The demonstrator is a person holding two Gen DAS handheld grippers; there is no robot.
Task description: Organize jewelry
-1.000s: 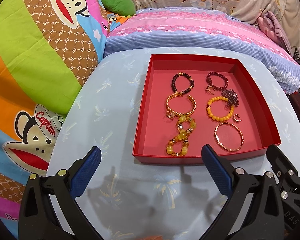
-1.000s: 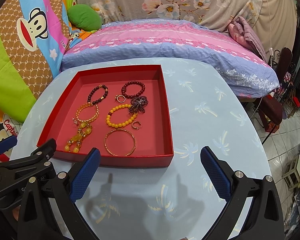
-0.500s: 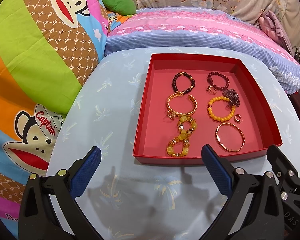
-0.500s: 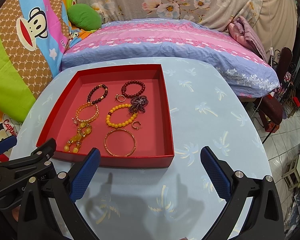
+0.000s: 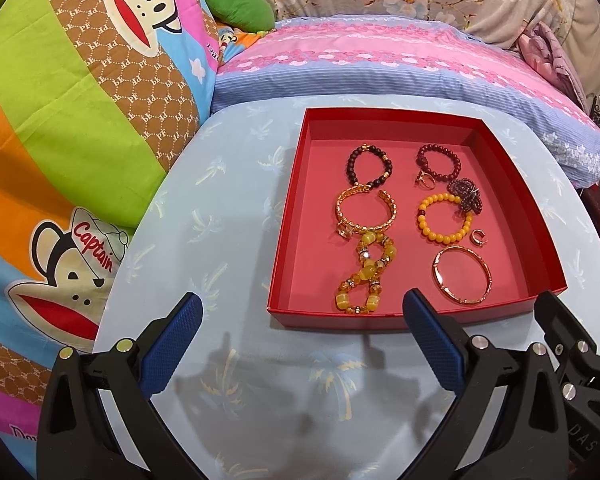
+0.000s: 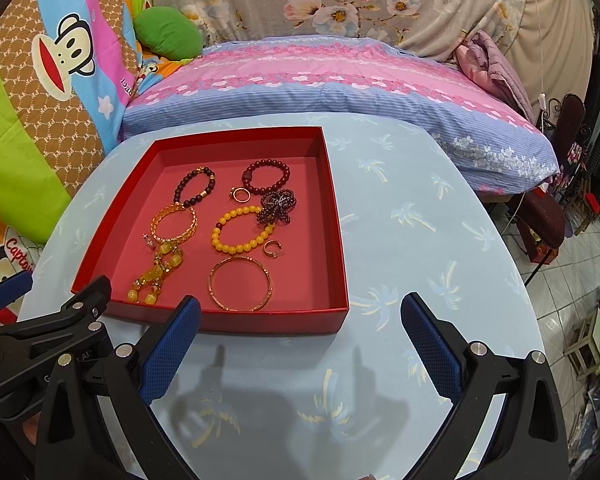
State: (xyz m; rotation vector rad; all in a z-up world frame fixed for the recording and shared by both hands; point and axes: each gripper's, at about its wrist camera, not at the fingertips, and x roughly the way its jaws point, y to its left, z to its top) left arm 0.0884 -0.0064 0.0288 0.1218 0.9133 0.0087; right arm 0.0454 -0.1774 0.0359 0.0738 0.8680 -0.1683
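Almost nothing differs from a second ago. The red tray (image 5: 288, 216) sits a shade lower in the left wrist view and a shade nearer in the right; every piece inside keeps its spot. Judgement: both tools are easing back, nothing is being carried, and sorting looks finished or paused between picks.

Counter (image 5: 228, 184), round, pale blue cloth with a palm print, stands against the bed (image 6: 340, 80). The tray sits on it, nearer the bed than to the tools.

Left gripper (image 5: 302, 316): jaws wide apart, empty, held over bare cloth. The tray's near wall lies just beyond them, offset toward the right jaw tip.

Right gripper (image 6: 300, 316): jaws wide apart, empty. The tray's near right corner lies just beyond the left jaw; the right jaw hangs over open cloth.

Contents in two loose columns, largest first:
- amber chunky bracelet (image 5: 362, 276), nearest the left gripper, its far end touching the gold cuff (image 5: 366, 210).
- gold bangle (image 6: 240, 283), nearest the right gripper.
- yellow bead bracelet (image 6: 242, 230), mid-tray.
- dark bead bracelet (image 5: 370, 166) and maroon bead bracelet (image 6: 266, 178), far row.
- purple bead cluster (image 6: 278, 205), touching the yellow beads.
- small ring (image 6: 241, 195) and hoop earring (image 6: 271, 248), each lying loose.

No piece lies between any jaws.
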